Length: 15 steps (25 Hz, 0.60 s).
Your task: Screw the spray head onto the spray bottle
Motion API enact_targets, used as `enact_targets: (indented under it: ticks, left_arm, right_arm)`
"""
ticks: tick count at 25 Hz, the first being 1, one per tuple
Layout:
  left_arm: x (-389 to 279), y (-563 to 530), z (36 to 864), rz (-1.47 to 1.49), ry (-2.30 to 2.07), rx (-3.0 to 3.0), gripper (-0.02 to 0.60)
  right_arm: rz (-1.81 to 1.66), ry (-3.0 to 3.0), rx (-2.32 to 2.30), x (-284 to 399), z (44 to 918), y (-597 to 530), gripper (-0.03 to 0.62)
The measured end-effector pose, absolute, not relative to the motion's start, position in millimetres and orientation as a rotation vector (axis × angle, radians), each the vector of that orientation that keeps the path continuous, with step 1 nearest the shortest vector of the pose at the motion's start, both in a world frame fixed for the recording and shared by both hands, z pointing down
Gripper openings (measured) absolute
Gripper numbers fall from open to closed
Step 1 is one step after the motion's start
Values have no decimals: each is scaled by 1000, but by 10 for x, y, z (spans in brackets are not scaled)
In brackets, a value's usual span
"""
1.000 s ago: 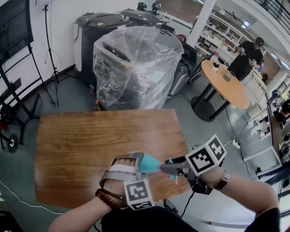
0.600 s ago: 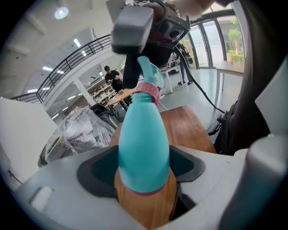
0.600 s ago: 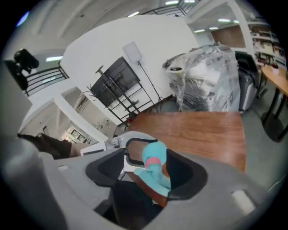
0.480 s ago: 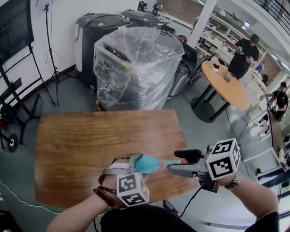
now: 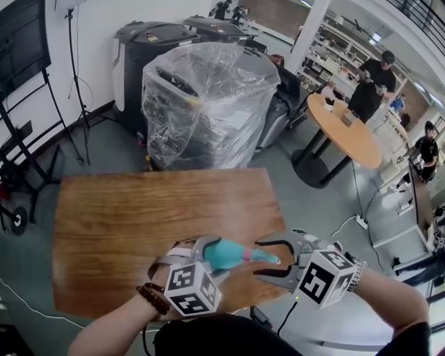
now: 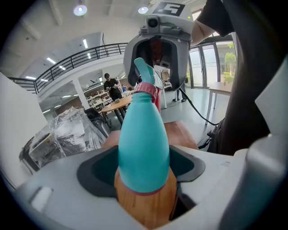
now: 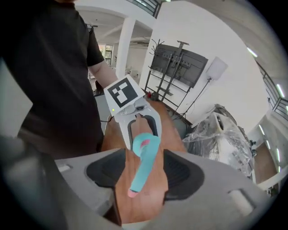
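place: open office-lab | cues: plastic-wrapped machine [image 5: 201, 104]; round table [image 5: 348, 132]; storage shelves [image 5: 341, 38]; mezzanine railing [image 6: 85, 56]

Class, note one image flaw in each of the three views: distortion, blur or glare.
Head view: fisheye curves the table edges. Left gripper view: ceiling lights bloom white, corners black out. Right gripper view: nearest foreground blurred, spray head sharper.

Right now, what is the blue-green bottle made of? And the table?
Spray bottle: probably plastic. It has a smooth, matte teal skin with soft, even shading and no glare.
Table: looks like wood or a wood-look laminate. It shows brown streaky grain with a slight sheen, but the look cannot settle which of the two it is.
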<state>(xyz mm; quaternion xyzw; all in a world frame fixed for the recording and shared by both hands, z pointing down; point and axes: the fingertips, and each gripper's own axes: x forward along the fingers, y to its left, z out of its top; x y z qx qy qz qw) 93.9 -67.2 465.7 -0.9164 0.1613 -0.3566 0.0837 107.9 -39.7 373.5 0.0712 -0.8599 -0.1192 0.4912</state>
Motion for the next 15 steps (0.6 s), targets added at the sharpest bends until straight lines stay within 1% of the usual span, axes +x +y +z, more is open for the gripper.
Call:
enact_targets:
  ticks: [2, 3, 4, 6, 7, 15]
  left_arm:
    - [964, -627, 4640, -1050, 461, -2748, 374]
    - [970, -607, 4635, -1045, 452, -2754, 374]
    - [972, -591, 4631, -1042, 445, -2761, 374]
    - [969, -574, 4629, -1043, 437, -2770, 374]
    - [966, -570, 4635, -1050, 435, -2769, 374]
    - [947, -587, 4759, -1195, 416, -2641, 374]
  right_arm:
    - [-344, -2077, 169, 1059, 3755, -405, 215]
    - [-377, -2068, 164, 1052, 3764, -404, 177]
    - [-406, -2058, 158, 1043, 3772, -402, 156]
    - [-455, -2045, 147, 1021, 3777, -396, 146]
    - [-478, -2038, 144, 1014, 3775, -392, 118]
    - [-752, -1779, 0, 1070, 3892, -342, 117]
